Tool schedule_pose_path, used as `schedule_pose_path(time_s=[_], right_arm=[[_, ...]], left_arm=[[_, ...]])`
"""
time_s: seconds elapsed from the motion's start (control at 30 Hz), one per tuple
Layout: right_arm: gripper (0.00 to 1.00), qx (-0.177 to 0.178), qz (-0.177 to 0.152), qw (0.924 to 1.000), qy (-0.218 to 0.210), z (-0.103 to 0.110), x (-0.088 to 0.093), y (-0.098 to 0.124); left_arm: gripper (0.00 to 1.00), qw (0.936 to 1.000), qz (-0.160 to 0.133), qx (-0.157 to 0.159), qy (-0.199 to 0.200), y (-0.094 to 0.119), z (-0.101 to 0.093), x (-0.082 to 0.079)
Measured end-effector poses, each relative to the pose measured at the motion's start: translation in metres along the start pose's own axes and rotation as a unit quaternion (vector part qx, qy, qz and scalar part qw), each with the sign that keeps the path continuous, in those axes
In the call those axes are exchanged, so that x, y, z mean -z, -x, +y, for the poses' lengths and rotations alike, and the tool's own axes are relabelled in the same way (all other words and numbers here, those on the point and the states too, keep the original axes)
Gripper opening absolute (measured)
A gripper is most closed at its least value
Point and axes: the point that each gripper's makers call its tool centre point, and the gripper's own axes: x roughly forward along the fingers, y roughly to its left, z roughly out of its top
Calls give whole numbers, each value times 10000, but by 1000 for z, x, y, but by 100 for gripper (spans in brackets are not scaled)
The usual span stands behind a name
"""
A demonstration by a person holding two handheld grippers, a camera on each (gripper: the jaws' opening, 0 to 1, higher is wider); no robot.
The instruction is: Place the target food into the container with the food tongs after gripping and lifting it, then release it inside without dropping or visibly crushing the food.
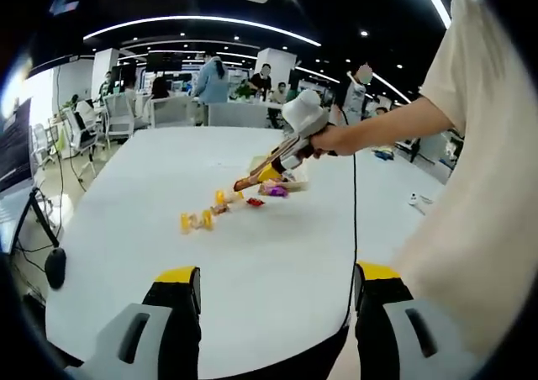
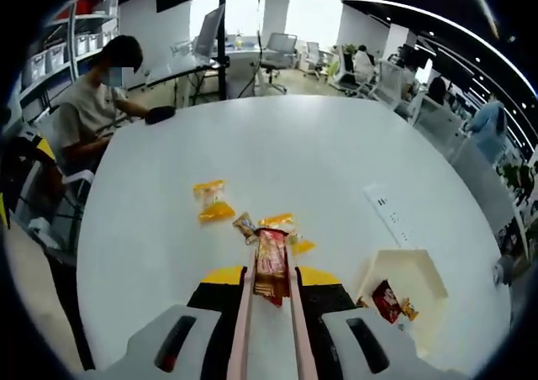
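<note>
Snack packet (image 2: 271, 266), red and brown, sits pinched between the two pale arms of the food tongs (image 2: 269, 300) that our right gripper (image 2: 269, 313) holds clenched; in the right gripper view it hangs just above the white tabletop (image 2: 336, 153). Just beyond the tips of the tongs we see a small cluster of wrapped snacks (image 2: 273, 223), and farther off to the left two yellow packets (image 2: 210, 199) lie together. To the right of the tongs, close by, stands the white container (image 2: 408, 271), with a dark red packet (image 2: 387, 300) already lying in it.

In the left gripper view our left gripper (image 1: 273, 296) hangs released, its jaws spread wide at the near edge of the tabletop, holding nothing. Ahead of it we see the right gripper, gripped by a hand (image 1: 332, 136), slanting down over the scattered snacks. Past the far edge of the tabletop, people sit at desks.
</note>
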Motion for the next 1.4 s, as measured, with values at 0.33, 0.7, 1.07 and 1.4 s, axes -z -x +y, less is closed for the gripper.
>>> schedule_pose_path(time_s=[0.33, 0.7, 1.07, 1.4], right_arm=[[22, 420, -156, 9987, -260, -48, 12, 30], [21, 754, -137, 9962, -414, -97, 32, 54], [21, 1049, -338, 9925, -522, -137, 33, 70], [21, 1216, -504, 9900, -504, -171, 24, 73]], left_arm=[[74, 9997, 31, 168, -151, -13, -19, -6], [74, 9997, 105, 136, -143, -17, -34, -4], [74, 9997, 142, 151, -163, -28, -44, -8], [74, 9996, 211, 113, -149, -38, -49, -10]])
